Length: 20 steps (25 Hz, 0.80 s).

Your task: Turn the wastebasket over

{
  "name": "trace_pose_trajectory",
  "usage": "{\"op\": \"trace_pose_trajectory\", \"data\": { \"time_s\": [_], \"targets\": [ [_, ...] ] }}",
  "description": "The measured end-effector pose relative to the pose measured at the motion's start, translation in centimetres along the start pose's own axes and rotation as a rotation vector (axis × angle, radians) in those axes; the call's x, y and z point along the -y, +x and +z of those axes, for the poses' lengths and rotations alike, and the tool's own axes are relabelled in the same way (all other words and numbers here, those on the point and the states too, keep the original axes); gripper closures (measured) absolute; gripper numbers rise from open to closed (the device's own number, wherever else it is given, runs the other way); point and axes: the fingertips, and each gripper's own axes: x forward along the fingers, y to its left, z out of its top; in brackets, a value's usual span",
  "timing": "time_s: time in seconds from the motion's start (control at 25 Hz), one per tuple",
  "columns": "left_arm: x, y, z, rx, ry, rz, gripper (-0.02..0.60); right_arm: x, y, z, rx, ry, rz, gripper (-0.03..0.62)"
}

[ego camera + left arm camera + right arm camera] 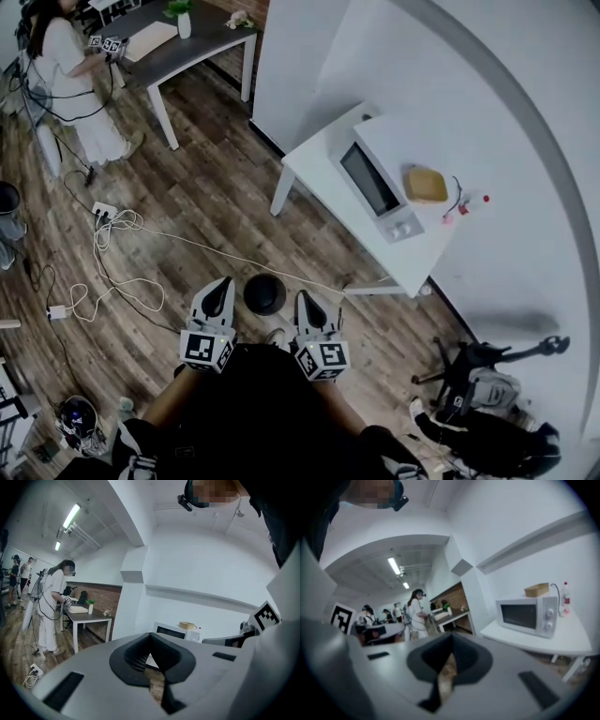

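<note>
In the head view the black wastebasket (264, 293) stands on the wooden floor, seen from above as a dark round shape. I cannot tell which way up it is. My left gripper (221, 285) hangs just left of it and my right gripper (305, 301) just right of it, both above the floor and apart from it. Neither holds anything. In the left gripper view the left gripper (151, 637) has its jaws together and points across the room at a level. The right gripper (451, 637) in its own view is likewise shut. The wastebasket shows in neither gripper view.
A white table (309, 159) by the wall carries a microwave (375, 183), a tan box (425, 185) and a bottle (473, 200). Cables and a power strip (105, 211) lie on the floor at left. A person (70, 84) stands by a dark desk (192, 42). Black equipment (487, 375) sits at lower right.
</note>
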Motion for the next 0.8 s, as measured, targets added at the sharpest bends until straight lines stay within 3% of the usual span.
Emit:
{"op": "trace_pose_trajectory", "data": {
  "time_s": [0.8],
  "targets": [
    [0.63, 0.18, -0.46, 0.001, 0.007, 0.004, 0.549, -0.10, -0.27, -0.17, -0.002, 0.004, 0.031, 0.562]
  ]
}}
